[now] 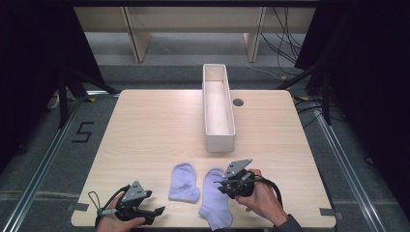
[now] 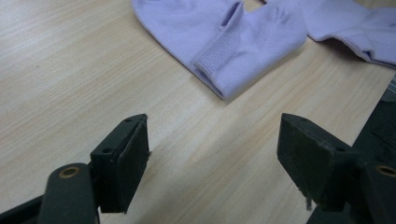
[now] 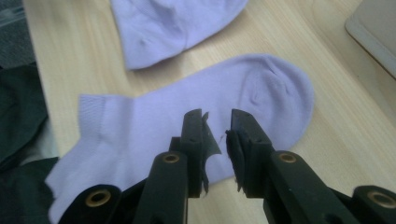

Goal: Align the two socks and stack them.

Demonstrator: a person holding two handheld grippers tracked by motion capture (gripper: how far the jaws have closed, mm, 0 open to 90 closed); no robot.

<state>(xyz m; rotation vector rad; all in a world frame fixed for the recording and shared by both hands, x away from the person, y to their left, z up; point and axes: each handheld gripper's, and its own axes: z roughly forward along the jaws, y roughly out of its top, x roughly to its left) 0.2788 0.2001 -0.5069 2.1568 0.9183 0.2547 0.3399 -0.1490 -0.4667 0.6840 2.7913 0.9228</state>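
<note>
A black "5" (image 1: pixel 83 132) — marked on the floor.

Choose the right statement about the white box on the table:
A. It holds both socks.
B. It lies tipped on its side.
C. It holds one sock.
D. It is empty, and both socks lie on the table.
D: the box stands upright with a bare floor, and the two socks lie flat on the table in front of it.

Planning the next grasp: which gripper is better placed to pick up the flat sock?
Right. The right gripper hovers over the flat sock, jaws slightly open. The left gripper sits by the table edge, apart from it.
</note>
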